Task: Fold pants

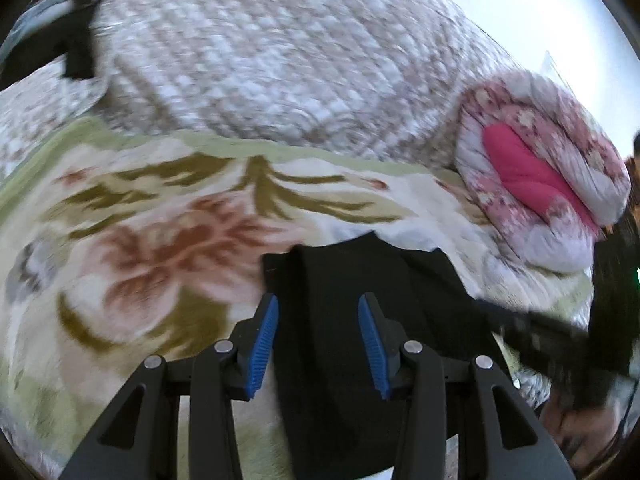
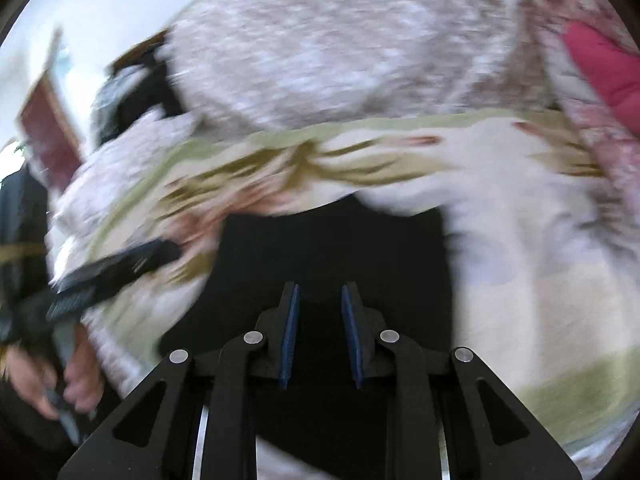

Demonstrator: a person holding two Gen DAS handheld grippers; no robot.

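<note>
Pants (image 1: 360,280), one black pair, beneath two open tools on blanket (image 1: 140,240)

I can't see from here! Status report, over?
Left gripper open, right gripper open, both empty. Black pants flat on floral blanket. Nothing blocking.

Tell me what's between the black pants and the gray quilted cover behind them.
In the left wrist view, only the floral blanket lies between the black pants and the gray quilted cover; nothing else rests on that stretch.
</note>
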